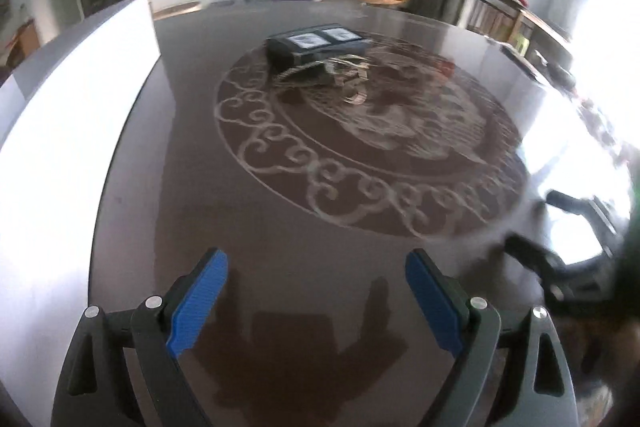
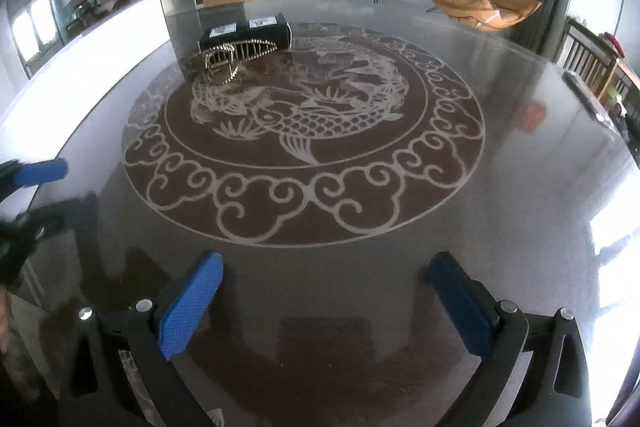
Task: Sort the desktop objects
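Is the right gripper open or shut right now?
Open. The right gripper has its blue pads wide apart with only bare table between them.

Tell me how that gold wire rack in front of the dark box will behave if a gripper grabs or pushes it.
The gold wire rack looks like thin open metalwork, so probably light and stiff. Its narrow rods may slip between the right gripper pads unless several are pinched together. On the glossy table it would likely slide rather than tip, perhaps into the dark box behind it.
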The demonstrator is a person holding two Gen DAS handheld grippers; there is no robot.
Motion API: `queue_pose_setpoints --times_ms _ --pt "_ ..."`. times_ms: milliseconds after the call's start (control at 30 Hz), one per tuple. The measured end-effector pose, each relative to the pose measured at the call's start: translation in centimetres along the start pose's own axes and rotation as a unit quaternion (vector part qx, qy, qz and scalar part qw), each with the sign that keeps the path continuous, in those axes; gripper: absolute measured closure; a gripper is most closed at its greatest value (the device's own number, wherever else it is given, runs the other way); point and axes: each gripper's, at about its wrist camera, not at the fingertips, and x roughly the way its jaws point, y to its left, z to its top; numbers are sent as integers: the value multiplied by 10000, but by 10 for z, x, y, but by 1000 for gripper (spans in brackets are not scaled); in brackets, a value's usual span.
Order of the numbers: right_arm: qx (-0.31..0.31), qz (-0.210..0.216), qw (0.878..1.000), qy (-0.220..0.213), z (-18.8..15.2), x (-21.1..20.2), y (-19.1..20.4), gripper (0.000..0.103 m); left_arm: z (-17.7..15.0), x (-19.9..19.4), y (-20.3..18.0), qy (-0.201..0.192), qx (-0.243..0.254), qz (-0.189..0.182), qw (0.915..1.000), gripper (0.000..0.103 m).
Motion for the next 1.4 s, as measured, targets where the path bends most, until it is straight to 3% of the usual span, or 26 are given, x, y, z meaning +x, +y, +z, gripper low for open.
queue_pose_setpoints --times_ms 267,333,1400 --pt "-6 -5 10000 -6 -2 -2 2 0 20 30 11 -56 165 424 9989 9" --pt "-5 -5 10000 -7 -2 -3 1 0 22 34 13 -67 173 418 9990 0" --pt "-2 -5 10000 -5 -2 -3 2 0 24 38 17 -105 148 371 9991 0"
